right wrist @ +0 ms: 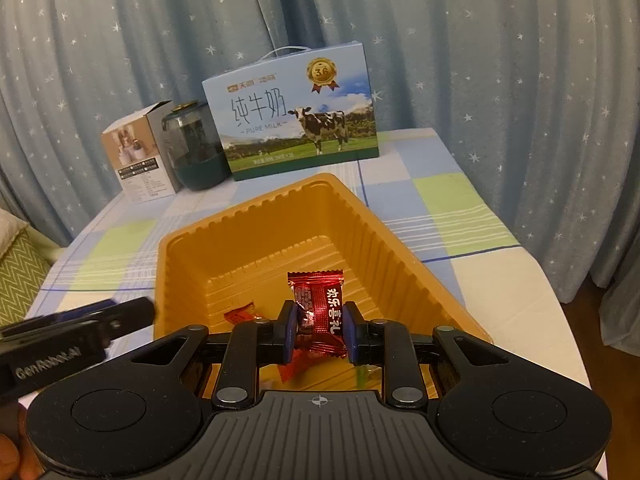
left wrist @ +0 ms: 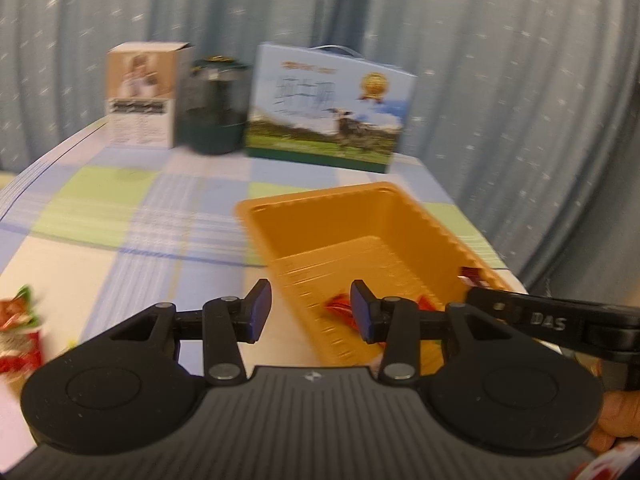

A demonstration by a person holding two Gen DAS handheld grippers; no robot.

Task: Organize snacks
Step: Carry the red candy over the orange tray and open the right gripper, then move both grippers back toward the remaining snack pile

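An orange plastic tray (left wrist: 320, 196) (right wrist: 240, 216) sits on the checked tablecloth. My right gripper (right wrist: 318, 332) hangs over the tray's near end, shut on a dark red wrapped candy (right wrist: 320, 300). Another orange-red candy (right wrist: 240, 314) (left wrist: 340, 306) lies on the tray floor. My left gripper (left wrist: 311, 312) is open at the tray's left wall, with nothing between its fingers. Red snack packets (left wrist: 18, 332) lie on the table to its left. The right gripper's arm (left wrist: 548, 320) reaches in from the right in the left wrist view.
At the back of the table stand a blue milk carton (right wrist: 296, 120), a dark green jar (right wrist: 196, 152) and a small white box (right wrist: 140, 160). Starred curtains hang behind. The table's right edge (right wrist: 560, 280) is near the tray. A hand (left wrist: 616, 420) holds the right tool.
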